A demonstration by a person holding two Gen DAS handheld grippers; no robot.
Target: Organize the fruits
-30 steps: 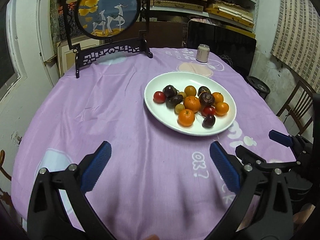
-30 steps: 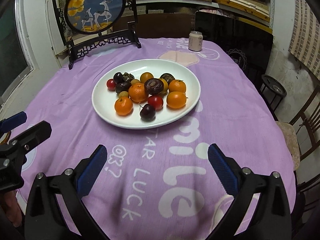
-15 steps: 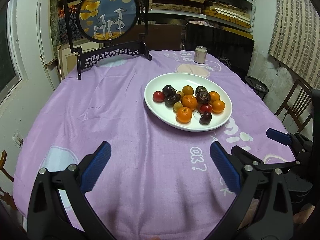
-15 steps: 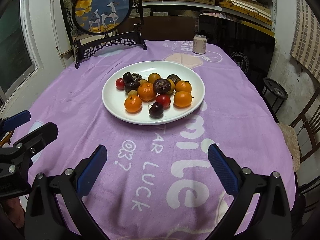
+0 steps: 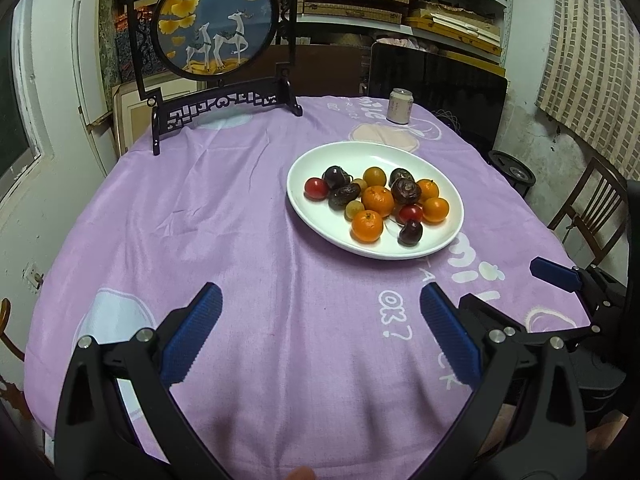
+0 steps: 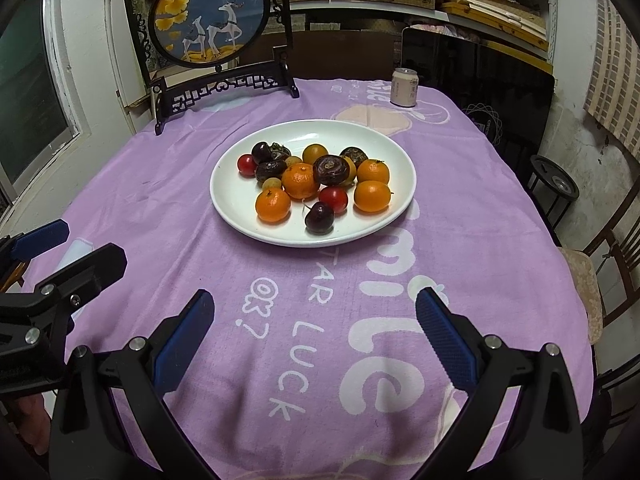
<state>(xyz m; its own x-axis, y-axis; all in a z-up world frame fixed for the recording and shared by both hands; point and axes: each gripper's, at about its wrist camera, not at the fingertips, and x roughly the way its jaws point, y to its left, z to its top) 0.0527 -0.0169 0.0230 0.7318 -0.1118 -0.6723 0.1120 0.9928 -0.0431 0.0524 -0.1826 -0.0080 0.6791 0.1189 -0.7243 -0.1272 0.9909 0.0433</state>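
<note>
A white oval plate (image 5: 316,168) (image 6: 240,200) sits on the purple tablecloth. It holds several oranges (image 5: 367,225) (image 6: 273,204), red cherry tomatoes (image 5: 316,188) (image 6: 333,199), dark plums (image 5: 410,232) (image 6: 319,217) and wrinkled dark fruits (image 5: 405,191) (image 6: 330,169). My left gripper (image 5: 320,326) is open and empty, over the cloth near the table's front, well short of the plate. My right gripper (image 6: 314,324) is open and empty too, to its right. Each gripper shows at the edge of the other's view.
A round deer picture on a black carved stand (image 5: 218,20) (image 6: 208,16) stands at the table's back left. A drink can (image 5: 400,106) (image 6: 405,88) stands at the back right. A wooden chair (image 5: 592,208) is beside the table on the right.
Both grippers have drawn back and risen from the plate, so the plate looks smaller and farther. Both stayed open.
</note>
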